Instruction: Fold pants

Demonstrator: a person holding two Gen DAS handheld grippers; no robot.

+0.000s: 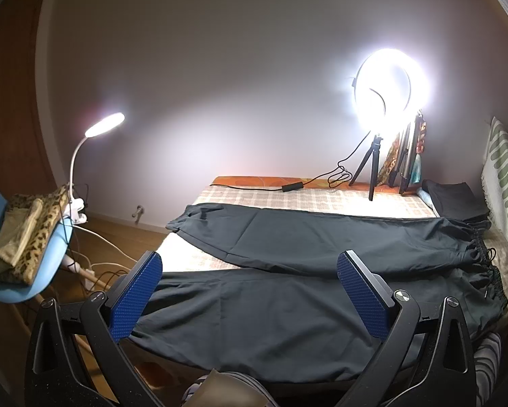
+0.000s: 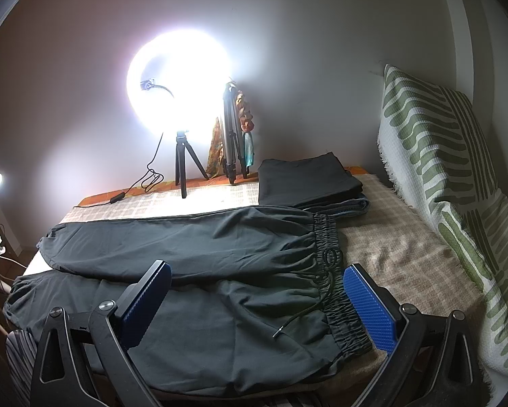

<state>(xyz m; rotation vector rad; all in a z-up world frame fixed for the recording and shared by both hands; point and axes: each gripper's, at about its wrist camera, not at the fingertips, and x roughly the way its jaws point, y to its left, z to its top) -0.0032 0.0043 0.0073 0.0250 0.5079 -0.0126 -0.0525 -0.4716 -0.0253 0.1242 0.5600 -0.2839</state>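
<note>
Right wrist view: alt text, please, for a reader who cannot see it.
Dark pants lie spread flat on a checked bed cover, waistband toward a green-patterned cushion. The open right gripper hovers over them; a ring light glares behind.

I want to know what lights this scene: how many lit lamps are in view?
2. A ring light stands on a small tripod at the bed's far edge against the wall; a gooseneck clip lamp is clamped to the blue chair left of the bed. Others may lie out of view.

Both wrist views look low and close across the bed (image 1: 321,200), sharing the ring light (image 2: 179,78).
</note>
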